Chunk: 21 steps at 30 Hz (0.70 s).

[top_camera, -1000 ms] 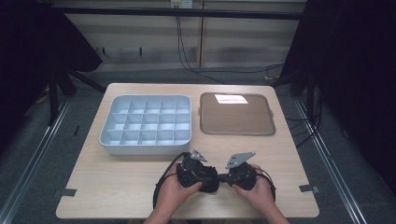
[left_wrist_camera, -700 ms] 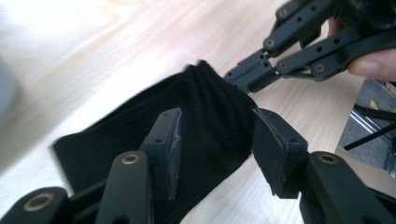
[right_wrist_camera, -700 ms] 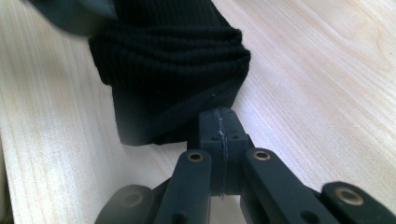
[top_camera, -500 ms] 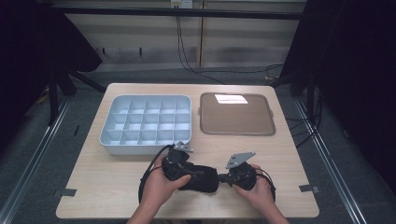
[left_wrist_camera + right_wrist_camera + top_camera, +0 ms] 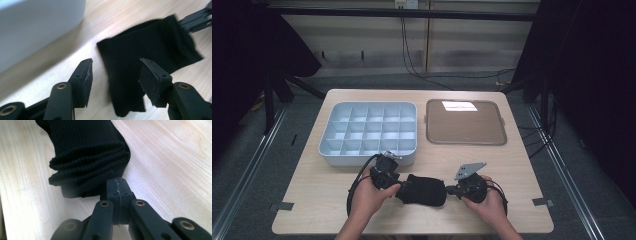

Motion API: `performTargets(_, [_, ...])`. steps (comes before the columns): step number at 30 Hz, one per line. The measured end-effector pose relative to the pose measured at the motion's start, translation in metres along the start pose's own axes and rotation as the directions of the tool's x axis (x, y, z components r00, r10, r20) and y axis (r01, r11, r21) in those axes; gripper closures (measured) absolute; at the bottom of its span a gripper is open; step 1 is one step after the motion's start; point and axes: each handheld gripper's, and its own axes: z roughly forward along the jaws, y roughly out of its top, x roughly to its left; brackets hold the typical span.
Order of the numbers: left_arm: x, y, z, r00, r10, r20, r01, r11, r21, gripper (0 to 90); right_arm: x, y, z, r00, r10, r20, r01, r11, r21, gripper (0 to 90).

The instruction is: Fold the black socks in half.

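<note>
We work w/ a black folded cloth (image 5: 426, 189), prob. a sock or knit cuff. It lies on the desk (image 5: 522, 165) near the front edge, about mid-way between the two front corners, right between our hands.

Our right tool (image 5: 117, 185) is pinched together at the cloth's right end. Its tips look shut tight w/ a bit of the cloth's edge caught in them, but the fold hides the exact spot, so we can't be 100% sure how much is held. Our left tool (image 5: 115, 77) stands apart and has just been opening. The cloth's left end lies under the gap and the pads don't press on it.

The cloth looks soft, light and floppy. It has ribs, so it should not slip much. It won't break. It will sag and unfold if we lift by one layer only. We think it's best to grab the thick folded end, all layers at once, one tool at each end.

Behind it, toward the back left, sits a white tray (image 5: 330, 150) w/ lots of small boxes, all look bare. A brown flat tray (image 5: 466, 125) sits toward the back right.

Hard to see: the left tool view is blurry, and the cloth's underside is hidden. We can't tell if it's one sock or two.
</note>
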Motion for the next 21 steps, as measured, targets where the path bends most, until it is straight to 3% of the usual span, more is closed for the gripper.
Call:
performTargets(14, [-0.004,-0.004,0.016,0.9999,-0.006,-0.011,0.006,0.9987,0.050,49.9,0.000,0.001,0.000,0.9998,-0.018,0.002,0.018,1.000,-0.001,90.0])
performTargets(21, [-0.008,-0.005,0.024,0.9997,0.003,-0.022,-0.002,0.9972,0.075,53.1,0.000,0.002,-0.005,1.0000,0.003,0.004,-0.003,1.000,-0.019,90.0])
